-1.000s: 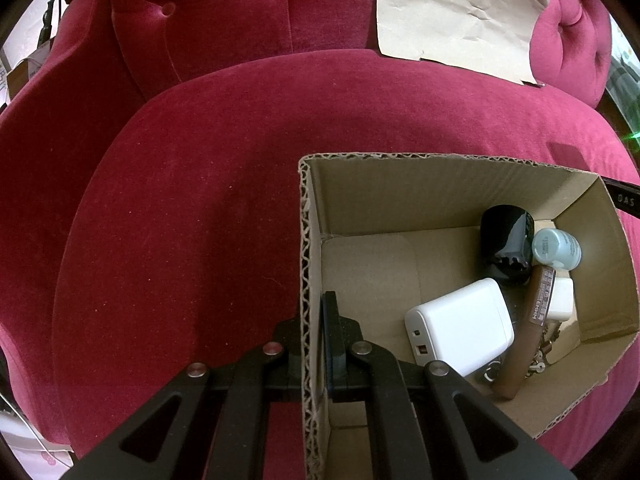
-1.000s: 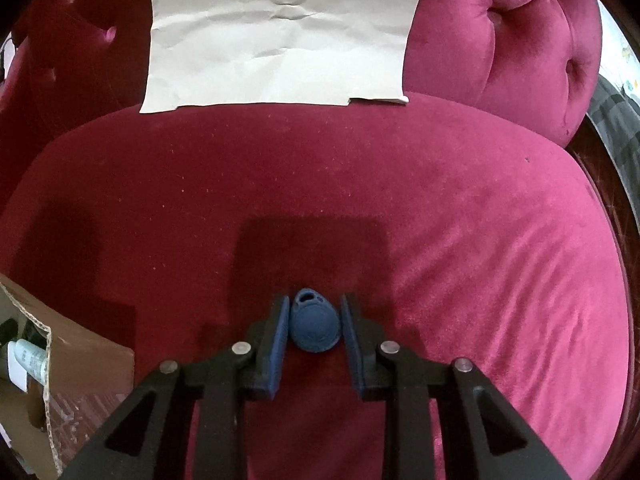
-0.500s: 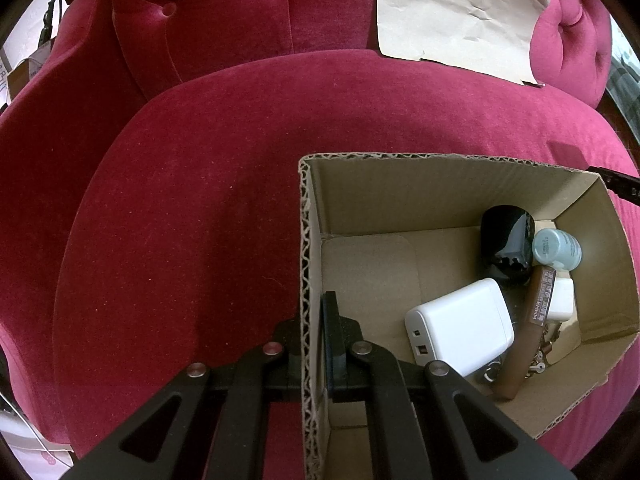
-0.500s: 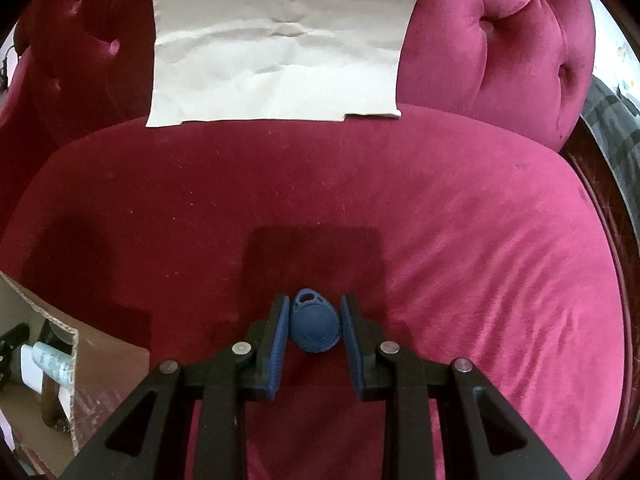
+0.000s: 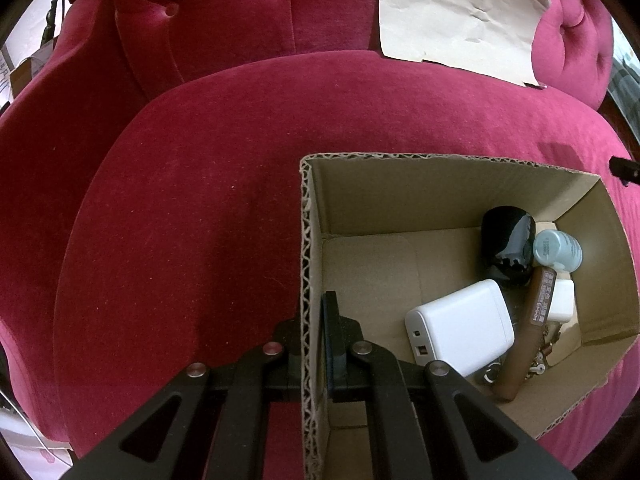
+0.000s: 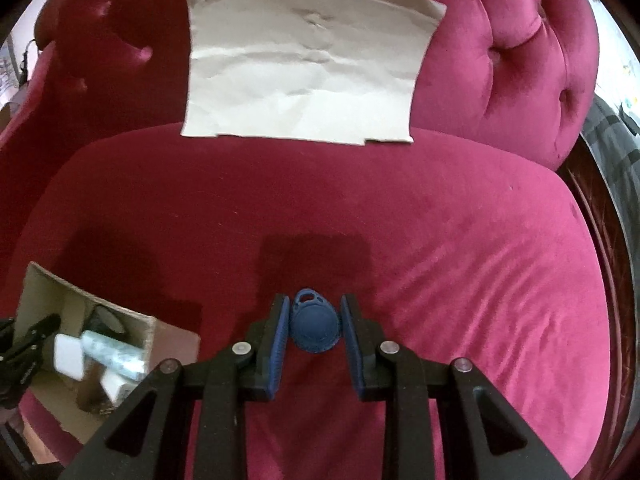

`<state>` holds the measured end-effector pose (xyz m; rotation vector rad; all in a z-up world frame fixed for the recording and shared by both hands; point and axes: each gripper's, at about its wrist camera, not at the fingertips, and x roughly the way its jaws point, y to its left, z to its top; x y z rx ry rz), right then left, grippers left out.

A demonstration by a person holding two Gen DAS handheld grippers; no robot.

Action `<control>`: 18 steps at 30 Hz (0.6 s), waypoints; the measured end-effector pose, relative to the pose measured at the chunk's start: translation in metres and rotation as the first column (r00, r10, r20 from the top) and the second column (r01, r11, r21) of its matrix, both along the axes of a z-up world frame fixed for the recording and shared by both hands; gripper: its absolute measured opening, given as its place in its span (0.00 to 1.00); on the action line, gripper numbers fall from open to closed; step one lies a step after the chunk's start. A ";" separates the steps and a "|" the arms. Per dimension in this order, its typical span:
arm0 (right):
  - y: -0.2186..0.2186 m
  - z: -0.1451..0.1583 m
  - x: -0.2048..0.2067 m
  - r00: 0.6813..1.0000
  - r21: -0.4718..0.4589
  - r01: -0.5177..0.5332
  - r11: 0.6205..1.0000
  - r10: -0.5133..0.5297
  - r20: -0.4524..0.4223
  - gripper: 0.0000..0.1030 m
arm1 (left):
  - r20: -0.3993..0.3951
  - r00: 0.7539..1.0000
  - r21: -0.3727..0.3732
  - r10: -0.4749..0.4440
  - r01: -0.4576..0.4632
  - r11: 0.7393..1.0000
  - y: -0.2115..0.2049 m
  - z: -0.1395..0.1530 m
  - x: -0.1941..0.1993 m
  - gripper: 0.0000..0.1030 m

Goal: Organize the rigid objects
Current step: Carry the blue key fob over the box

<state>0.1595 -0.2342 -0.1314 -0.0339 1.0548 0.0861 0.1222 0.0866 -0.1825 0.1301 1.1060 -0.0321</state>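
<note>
On the red velvet sofa (image 5: 200, 240) sits a cardboard box (image 5: 400, 192). The left tool (image 5: 316, 336) pinches the box's near wall, one finger inside and one outside. Inside the box lie a white charger (image 5: 460, 328), a black round thing (image 5: 506, 240), a pale blue bottle (image 5: 558, 250) and a brown stick (image 5: 528, 332). Over the seat, the right tool (image 6: 314, 330) holds a blue key fob (image 6: 314, 328) tight between its blue pads (image 6: 280, 332), up off the cushion. A sheet of brown paper (image 6: 304, 68) leans on the sofa back.
</note>
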 end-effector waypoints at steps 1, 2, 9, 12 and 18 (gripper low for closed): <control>0.003 0.004 -0.002 1.000 -0.002 -0.004 1.000 0.004 0.005 0.27 | 0.000 1.000 0.000 0.000 0.000 1.000 0.000 0.000 0.000 0.04; 0.006 0.008 -0.003 1.000 0.001 -0.012 1.000 0.012 0.013 0.27 | 0.000 1.000 0.000 0.000 0.000 1.000 0.000 0.000 0.000 0.04; 0.024 0.024 -0.010 0.998 0.017 -0.044 0.999 0.043 0.034 0.27 | 0.000 1.000 -0.002 0.002 -0.002 1.000 0.000 0.000 0.001 0.04; 0.034 0.029 -0.012 0.997 0.025 -0.061 0.998 0.060 0.045 0.27 | 0.001 1.000 -0.002 0.002 -0.002 1.000 0.000 0.000 0.001 0.05; 0.057 0.035 -0.018 0.993 0.043 -0.105 0.994 0.102 0.051 0.27 | 0.003 1.000 -0.003 0.002 -0.002 1.000 0.002 0.000 0.000 0.05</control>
